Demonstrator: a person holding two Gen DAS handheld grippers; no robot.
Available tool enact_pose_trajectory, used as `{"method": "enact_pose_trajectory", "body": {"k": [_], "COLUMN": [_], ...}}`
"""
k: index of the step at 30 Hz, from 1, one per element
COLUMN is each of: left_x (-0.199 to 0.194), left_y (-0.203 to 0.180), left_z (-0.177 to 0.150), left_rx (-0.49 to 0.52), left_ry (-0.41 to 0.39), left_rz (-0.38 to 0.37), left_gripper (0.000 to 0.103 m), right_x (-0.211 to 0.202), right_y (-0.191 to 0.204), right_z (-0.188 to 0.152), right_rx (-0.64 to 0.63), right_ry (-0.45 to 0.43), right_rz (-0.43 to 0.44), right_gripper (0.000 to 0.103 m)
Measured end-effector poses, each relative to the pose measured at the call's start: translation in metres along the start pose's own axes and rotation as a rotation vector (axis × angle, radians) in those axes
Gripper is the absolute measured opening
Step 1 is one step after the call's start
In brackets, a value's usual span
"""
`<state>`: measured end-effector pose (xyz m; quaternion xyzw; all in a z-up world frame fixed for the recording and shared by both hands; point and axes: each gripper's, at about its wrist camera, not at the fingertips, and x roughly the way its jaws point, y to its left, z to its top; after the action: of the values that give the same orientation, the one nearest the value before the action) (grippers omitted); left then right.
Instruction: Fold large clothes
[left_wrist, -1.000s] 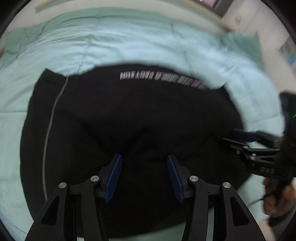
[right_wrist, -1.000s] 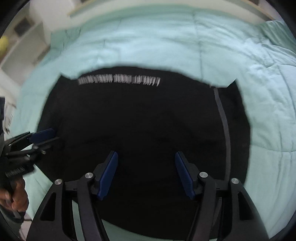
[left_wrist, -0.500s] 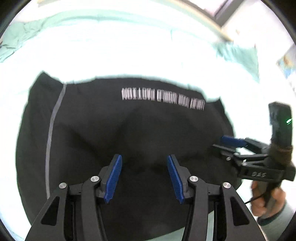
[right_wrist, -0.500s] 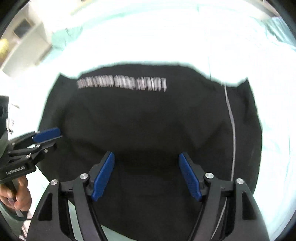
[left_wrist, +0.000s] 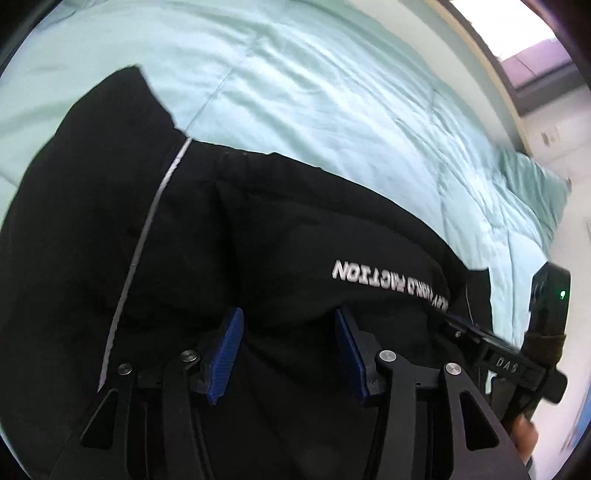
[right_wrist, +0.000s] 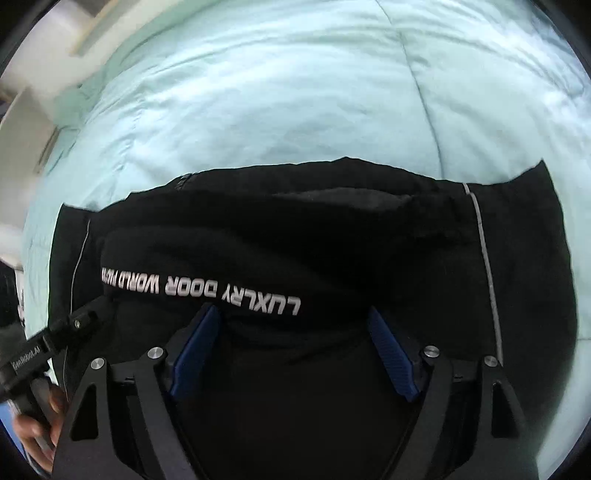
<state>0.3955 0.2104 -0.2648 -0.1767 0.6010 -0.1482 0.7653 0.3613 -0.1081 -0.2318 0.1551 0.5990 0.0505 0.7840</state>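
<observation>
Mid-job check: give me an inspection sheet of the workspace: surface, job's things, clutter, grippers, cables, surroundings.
Surface: pale green quilt on a bed, lightly creased.
Job's things: black garment with white lettering and grey side stripes, spread on the quilt, top edge rolled over.
Clutter: nothing seen.
Grippers: left gripper open over the garment, nothing pinched; right gripper open, jaws have just been opening, cloth below but not clamped.
Cables: thin cord near the garment's edge.
Surroundings: bed frame, wall beyond.
</observation>
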Motion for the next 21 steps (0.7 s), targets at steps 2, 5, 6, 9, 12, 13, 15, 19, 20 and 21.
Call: {"method": "enact_pose_trajectory", "body": {"k": [2,5,6,9,12,13,15,19,20,21], "left_x": [-0.017,-0.064,-0.073,-0.082,-0.059,-0.045,-0.033,-0.039,-0.043,-0.050], "left_y": [-0.001,0.004,0.008,0.038,0.062,0.053,0.044,0.037,0.039,0.042], "left_z": [-0.008,-0.036,-0.044,-0.070,-0.087,-0.085,-0.079,-0.070,-0.069,-0.072], "left_rx": [0.024,0.089,0.090,0.005,-0.080,-0.073,-0.024,-0.018,-0.025,-0.038], "left_ry": [-0.013,-0.107,-0.123,-0.126,-0.077,-0.060,-0.043,-0.025,-0.029,-0.032], "left_rz": [-0.013,0.031,0.050,0.117,0.109,0.125,0.200,0.212,0.192,0.164], "left_gripper": [0.053,0.053,0.054,0.055,0.054,0.054,0.055,0.055,0.055,0.055], "right_x": [-0.025,-0.064,-0.075,-0.080,-0.052,-0.042,-0.034,-0.035,-0.039,-0.042], "right_y": [-0.005,-0.002,0.000,0.010,-0.001,-0.004,-0.004,0.000,-0.004,-0.006], "right_z": [-0.011,-0.042,-0.054,-0.084,-0.110,-0.115,-0.115,-0.109,-0.109,-0.109], "right_rx": [-0.003,-0.053,-0.080,-0.116,-0.101,-0.079,-0.066,-0.053,-0.034,-0.021], "right_ry": [-0.026,-0.083,-0.098,-0.081,0.016,0.023,0.016,0.034,0.036,0.037], "right_rz": [0.036,0.063,0.043,-0.022,-0.096,-0.088,-0.095,-0.115,-0.096,-0.085], "right_gripper": [0.083,0.083,0.083,0.083,0.083,0.084,0.085,0.085,0.085,0.085]}}
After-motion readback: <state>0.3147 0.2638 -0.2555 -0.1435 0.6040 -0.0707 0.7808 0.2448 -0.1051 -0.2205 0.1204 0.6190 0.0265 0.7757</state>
